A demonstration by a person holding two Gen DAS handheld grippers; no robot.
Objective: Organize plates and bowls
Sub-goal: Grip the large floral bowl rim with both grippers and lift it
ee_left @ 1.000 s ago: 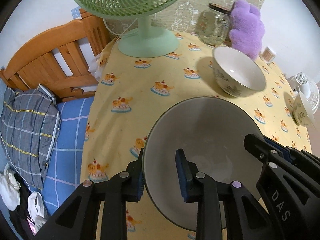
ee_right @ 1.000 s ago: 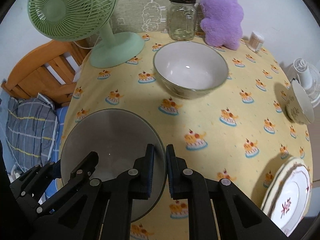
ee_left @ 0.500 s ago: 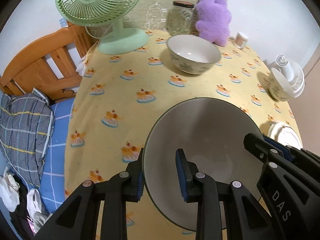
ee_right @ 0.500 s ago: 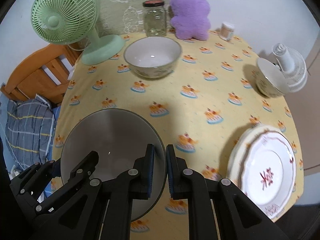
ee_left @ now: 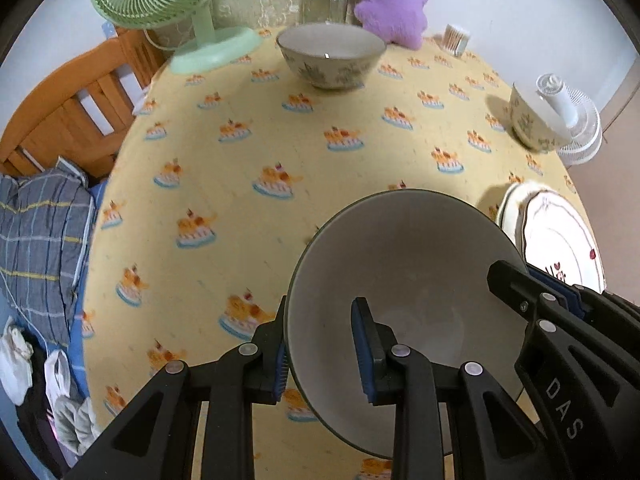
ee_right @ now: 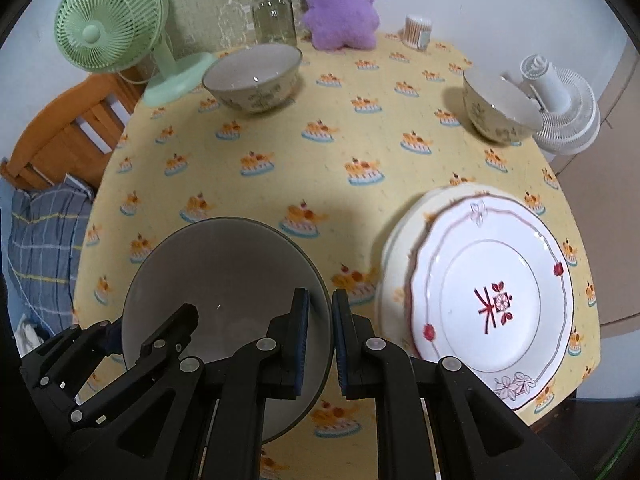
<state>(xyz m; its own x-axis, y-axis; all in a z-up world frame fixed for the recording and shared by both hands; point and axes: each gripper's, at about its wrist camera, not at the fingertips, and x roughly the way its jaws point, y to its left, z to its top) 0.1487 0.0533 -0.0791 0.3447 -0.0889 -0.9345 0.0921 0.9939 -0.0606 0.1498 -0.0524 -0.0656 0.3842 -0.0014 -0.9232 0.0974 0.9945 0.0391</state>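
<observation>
Both grippers carry one grey bowl (ee_left: 408, 280) (ee_right: 224, 276) above the yellow cake-print tablecloth (ee_left: 248, 152). My left gripper (ee_left: 322, 344) is shut on its left rim, one pad outside and one inside. My right gripper (ee_right: 320, 338) is shut on the opposite rim, and its black body shows at the right edge of the left wrist view. A stack of white plates (ee_right: 492, 300) with red flower marks lies just right of the bowl. A large patterned bowl (ee_right: 252, 78) stands at the far side, and a second patterned bowl (ee_right: 500, 108) sits at the right.
A green desk fan (ee_right: 112, 36), a glass jar (ee_right: 274, 14), a purple plush toy (ee_right: 340, 12) and a tub of cotton swabs (ee_right: 418, 32) line the far edge. A white fan (ee_right: 560, 104) stands beyond the right rim. A wooden bed frame (ee_left: 68, 108) and checked bedding lie left.
Both grippers have carried the grey bowl toward the near right of the table. The plate stack has come fully into view beside it, and the far patterned bowl and fan have receded.
</observation>
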